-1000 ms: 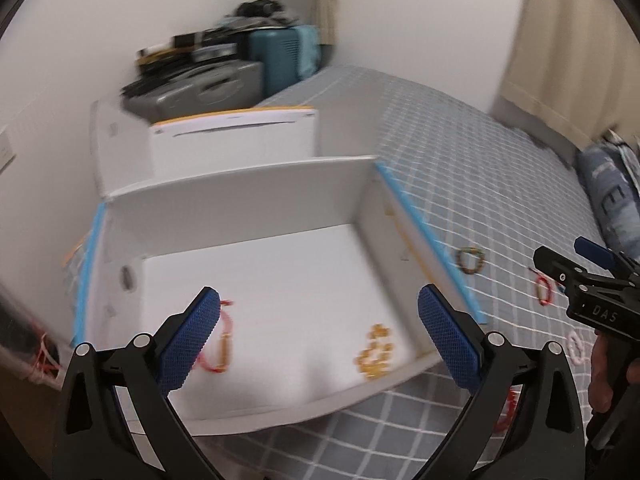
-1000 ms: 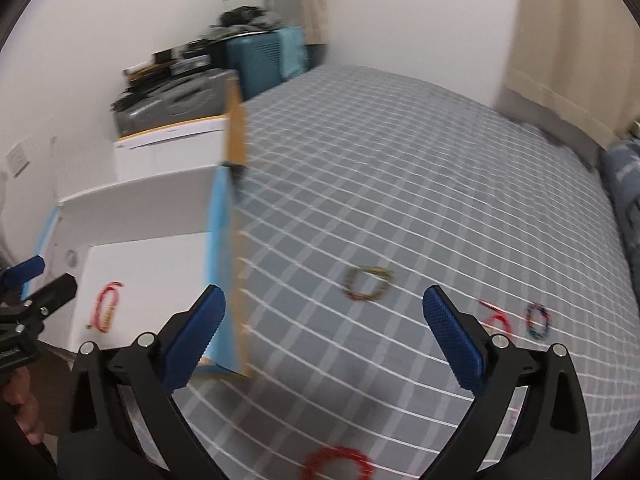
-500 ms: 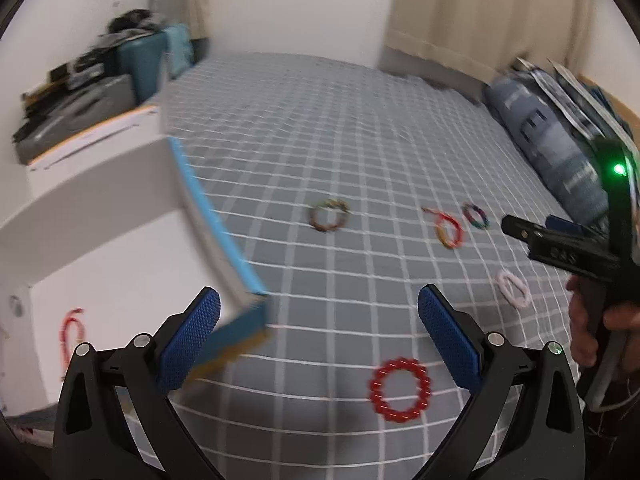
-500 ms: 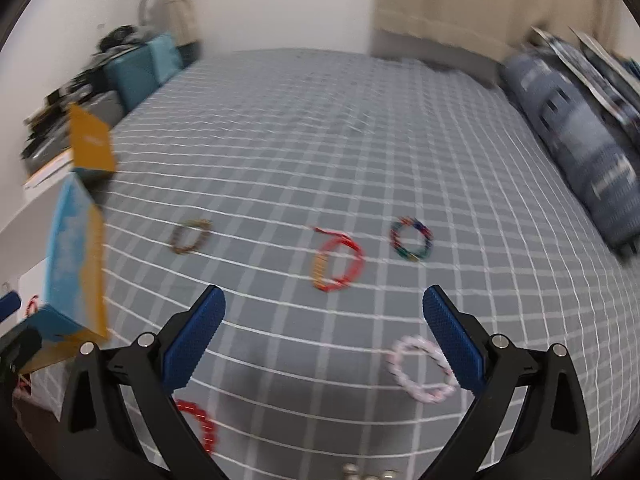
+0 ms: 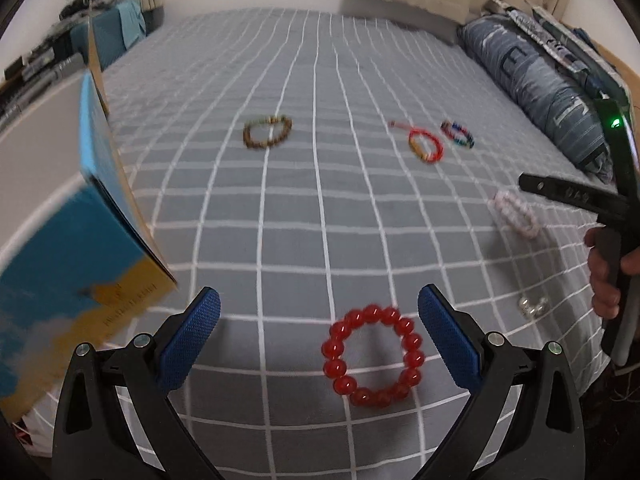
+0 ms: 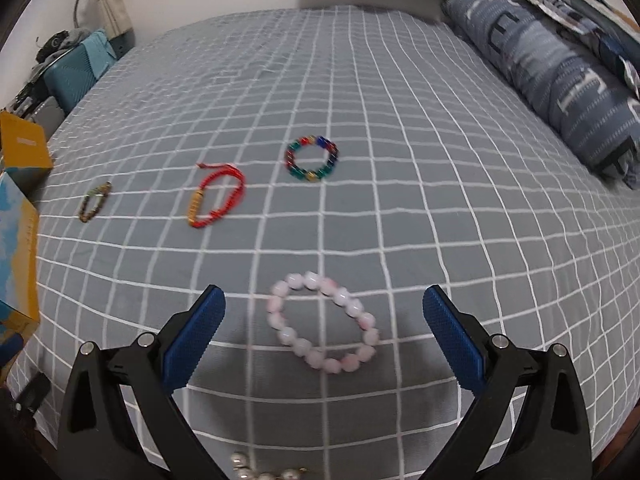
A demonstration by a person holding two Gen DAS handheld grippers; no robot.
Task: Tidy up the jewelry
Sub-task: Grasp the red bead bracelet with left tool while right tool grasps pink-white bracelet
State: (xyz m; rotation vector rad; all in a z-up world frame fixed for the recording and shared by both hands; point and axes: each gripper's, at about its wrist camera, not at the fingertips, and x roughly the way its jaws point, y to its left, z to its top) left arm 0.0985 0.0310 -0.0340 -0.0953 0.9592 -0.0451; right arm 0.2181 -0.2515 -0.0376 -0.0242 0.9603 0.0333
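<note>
The blue and yellow box (image 5: 68,264) is smeared and runs off the left edge, so its lettering can't be read. The silver bead piece (image 6: 256,470) gets chopped by the bottom edge in the right wrist view. The pink bead bracelet (image 5: 516,214) is partly tucked behind the right claw (image 5: 568,196).

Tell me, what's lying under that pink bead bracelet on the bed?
Only the grey checked bedspread shows beneath the pink bead bracelet, visible through its ring. It lies flat between the open right claw fingers. Whatever sits directly under the beads themselves is covered.
</note>
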